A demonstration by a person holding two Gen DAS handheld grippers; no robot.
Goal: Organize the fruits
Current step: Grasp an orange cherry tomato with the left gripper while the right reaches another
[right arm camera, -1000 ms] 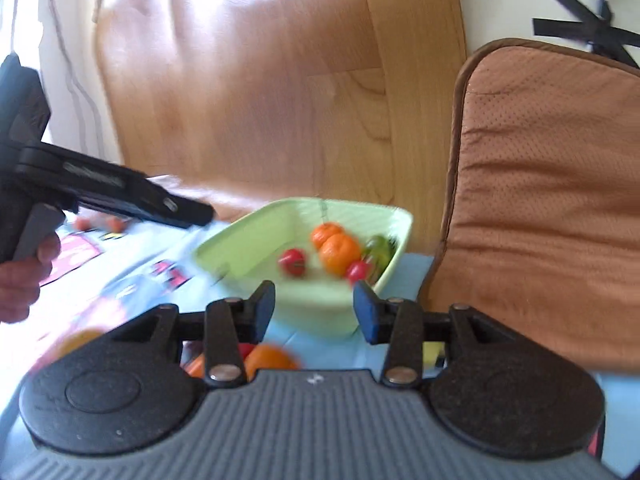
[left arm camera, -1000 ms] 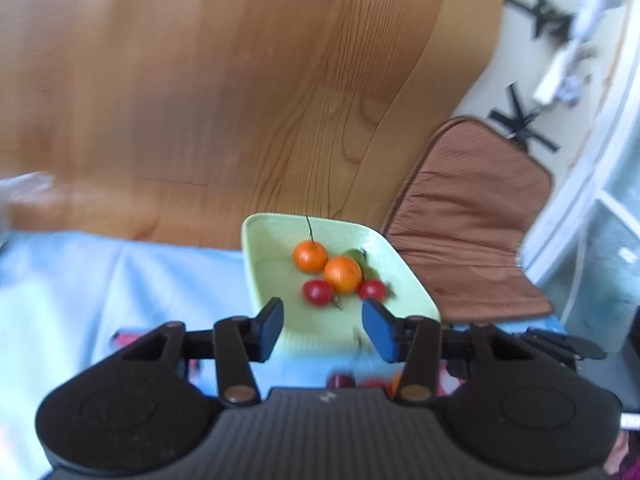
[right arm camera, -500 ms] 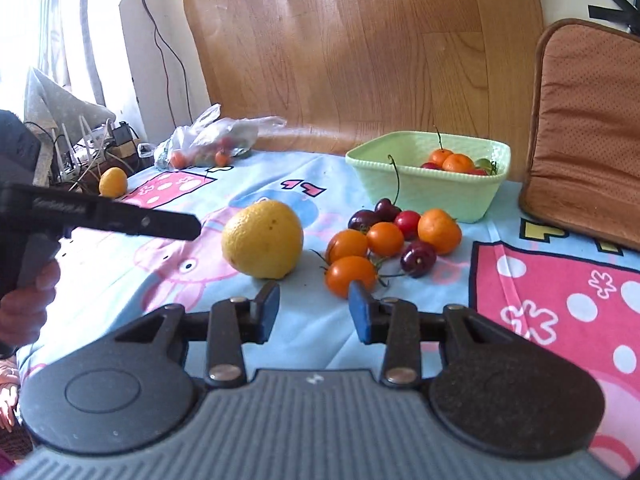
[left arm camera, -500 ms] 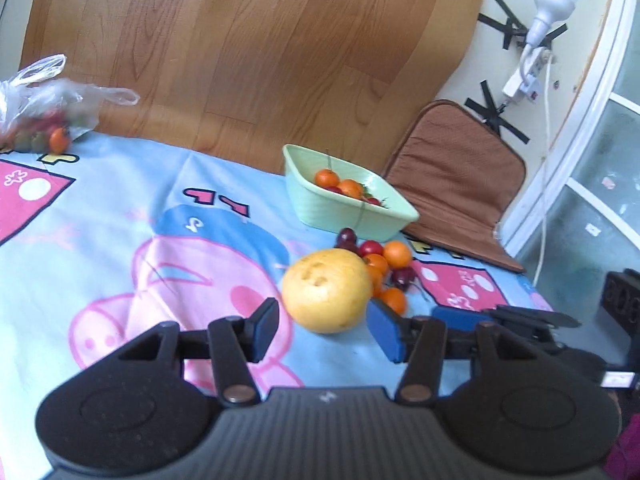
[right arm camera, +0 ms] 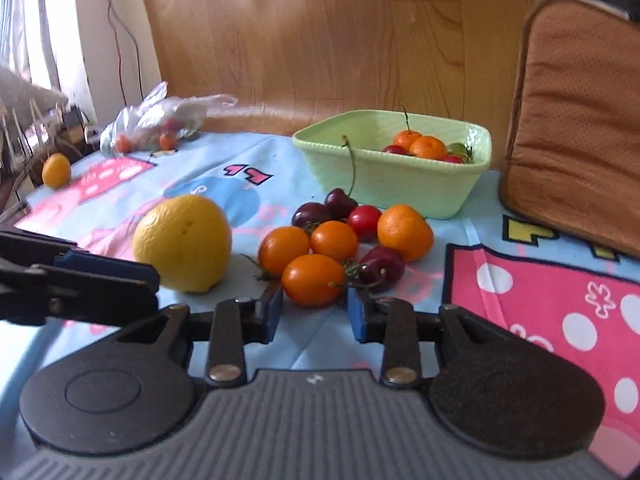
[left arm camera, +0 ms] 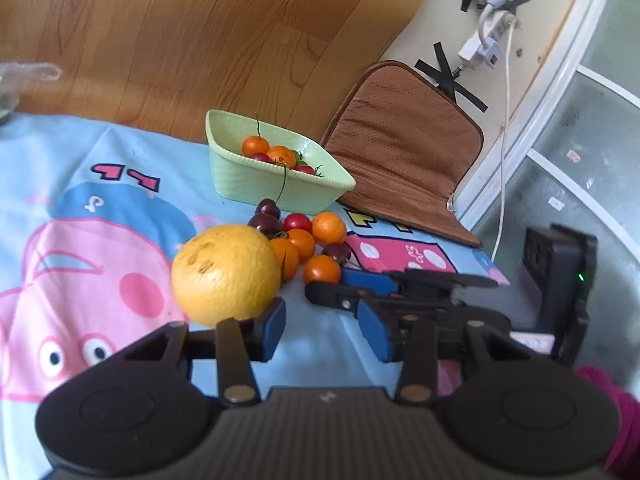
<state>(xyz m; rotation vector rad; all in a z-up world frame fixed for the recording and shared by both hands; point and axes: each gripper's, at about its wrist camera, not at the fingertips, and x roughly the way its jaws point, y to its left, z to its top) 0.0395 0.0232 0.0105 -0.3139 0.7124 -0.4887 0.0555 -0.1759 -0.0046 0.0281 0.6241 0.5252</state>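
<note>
A large yellow citrus point(left arm camera: 226, 274) point(right arm camera: 183, 242) lies on the cartoon tablecloth beside a cluster of small orange tomatoes, a tangerine point(right arm camera: 405, 233) and dark cherries point(right arm camera: 320, 210). A pale green basket point(left arm camera: 256, 180) point(right arm camera: 394, 184) behind them holds several small fruits. My left gripper point(left arm camera: 322, 330) is open and empty, just in front of the citrus and to its right. My right gripper point(right arm camera: 315, 311) is open and empty, right in front of an orange tomato point(right arm camera: 314, 279). The right gripper also shows in the left wrist view point(left arm camera: 356, 290), the left one in the right wrist view point(right arm camera: 100, 276).
A brown cushion point(left arm camera: 404, 156) point(right arm camera: 576, 120) leans on the wall right of the basket. A plastic bag of fruit point(right arm camera: 160, 124) and a lone orange fruit point(right arm camera: 56, 170) lie far left. A wooden panel stands behind. The table's right edge point(left arm camera: 496, 272) is near.
Both grippers have pulled back from over the basket and come down low toward the loose fruit cluster. Both have stayed open and empty.
</note>
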